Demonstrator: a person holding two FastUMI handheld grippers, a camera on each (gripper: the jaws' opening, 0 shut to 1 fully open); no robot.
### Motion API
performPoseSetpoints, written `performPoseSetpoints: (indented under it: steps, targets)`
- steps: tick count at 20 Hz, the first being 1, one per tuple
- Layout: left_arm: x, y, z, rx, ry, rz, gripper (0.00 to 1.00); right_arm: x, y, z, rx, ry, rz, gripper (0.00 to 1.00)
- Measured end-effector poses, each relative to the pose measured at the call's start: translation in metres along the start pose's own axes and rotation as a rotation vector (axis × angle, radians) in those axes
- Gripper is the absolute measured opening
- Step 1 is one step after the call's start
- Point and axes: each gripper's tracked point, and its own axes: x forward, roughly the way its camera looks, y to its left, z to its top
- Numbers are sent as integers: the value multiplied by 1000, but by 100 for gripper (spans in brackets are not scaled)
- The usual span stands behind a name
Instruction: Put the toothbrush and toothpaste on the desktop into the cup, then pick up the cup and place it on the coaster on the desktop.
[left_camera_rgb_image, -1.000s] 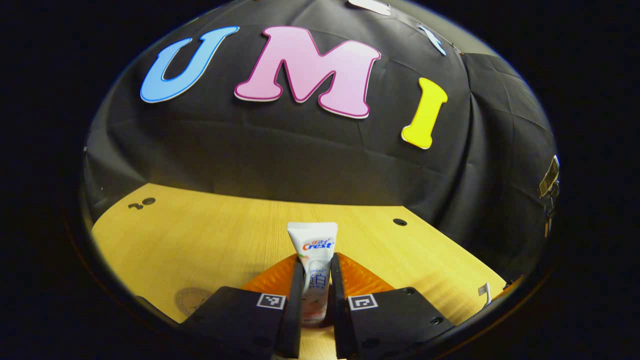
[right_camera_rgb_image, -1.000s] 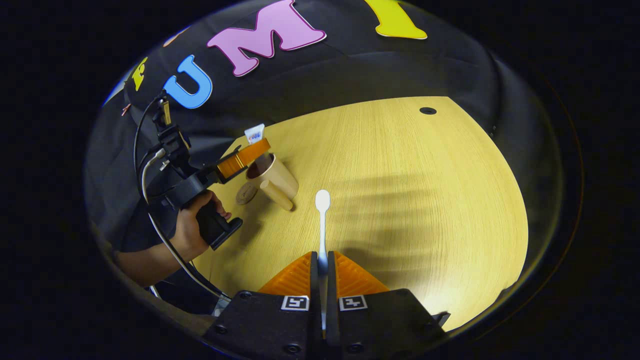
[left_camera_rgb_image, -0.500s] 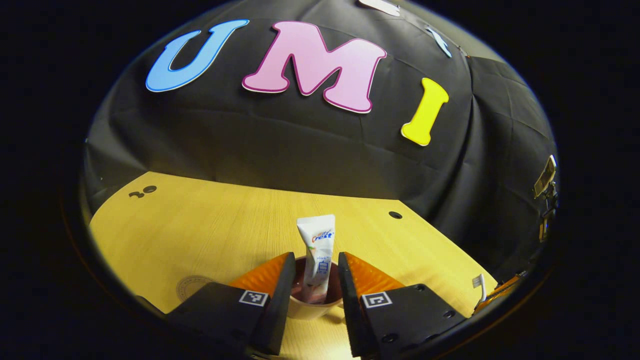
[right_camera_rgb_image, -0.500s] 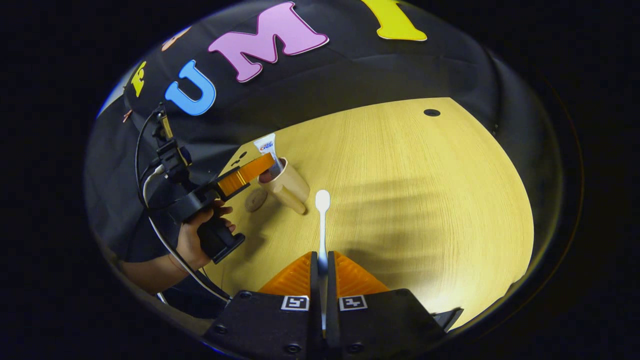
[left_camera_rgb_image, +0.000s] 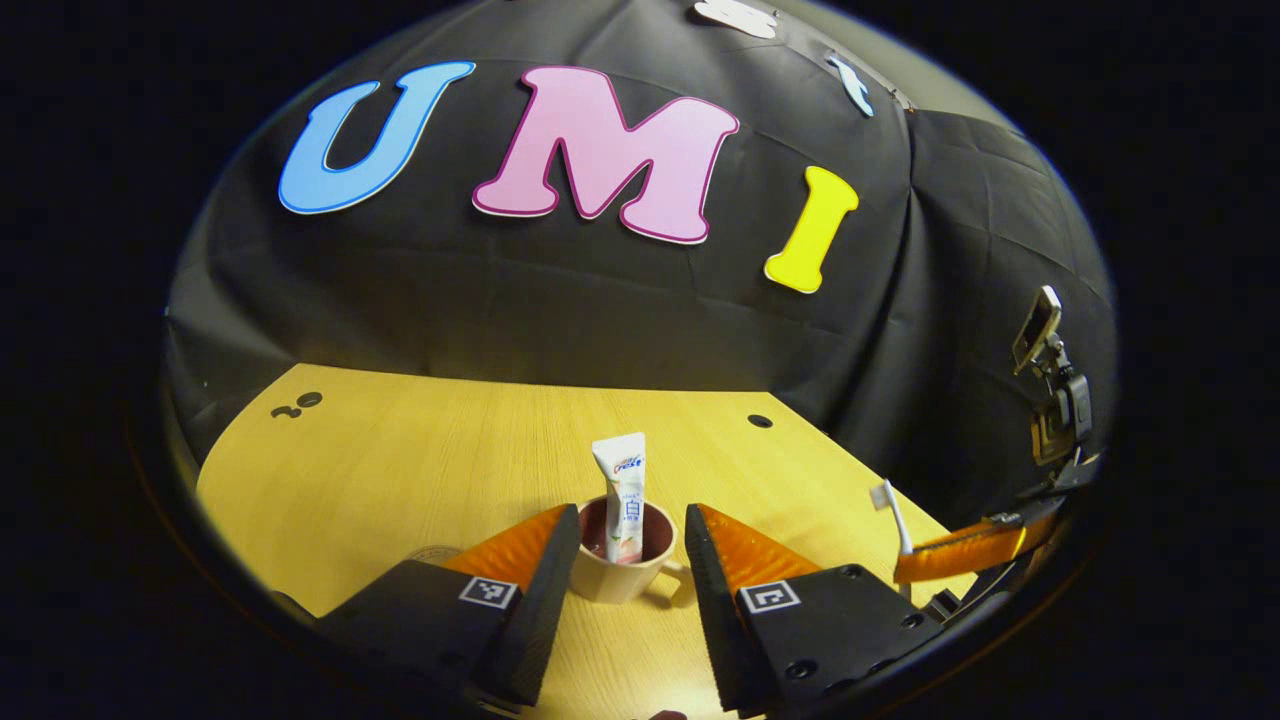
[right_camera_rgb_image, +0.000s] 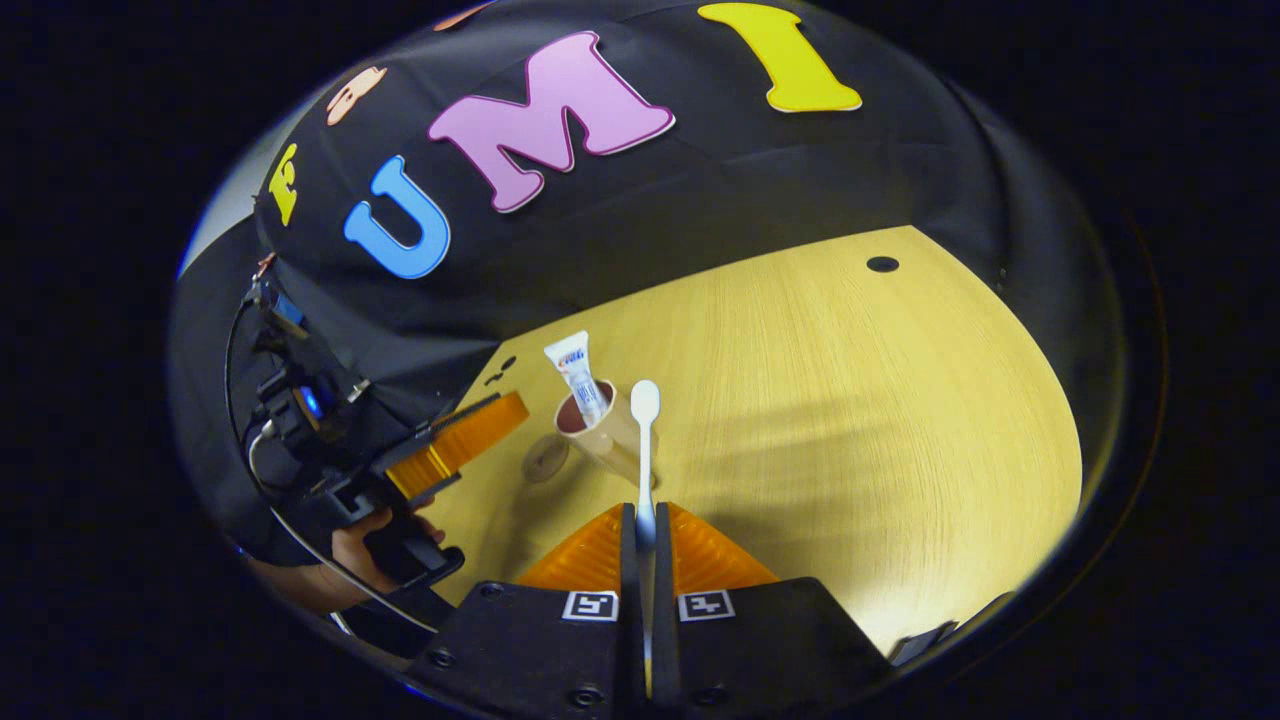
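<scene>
Wooden desktop (left_camera_rgb_image: 400, 450) — cup (left_camera_rgb_image: 620, 575), coaster (right_camera_rgb_image: 545, 458)

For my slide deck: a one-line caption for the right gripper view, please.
Right tool grips the toothbrush, aimed at the cup holding the toothpaste.

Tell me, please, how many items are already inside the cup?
1: the toothpaste stands in the cup. The toothbrush is outside, held in the right gripper.

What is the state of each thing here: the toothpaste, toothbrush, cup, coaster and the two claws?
Toothpaste: standing upright inside the cup, free of both claws.
Toothbrush: held in the air, not yet in the cup.
Cup: upright on the desktop, not on the coaster.
Coaster: bare, beside the cup.
Left claw: open, empty.
Right claw: shut on the toothbrush.
</scene>
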Motion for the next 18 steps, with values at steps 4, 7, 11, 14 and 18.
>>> performPoseSetpoints:
  steps: [4,7,11,14,18]
  targets:
    - [-32,0,8,27,7,-14,67,11,23,33,-7,-96,47,7]
    - [-56,-3,14,76,2,-30,67,26,39,56,-15,-159,75,7]
    - [-82,-2,11,97,5,-44,67,50,47,85,-2,-253,95,7]
    - [-94,2,2,113,25,-49,67,72,49,110,35,-340,103,7]
    - [-105,10,-11,113,47,-43,67,98,47,132,64,-425,103,7]
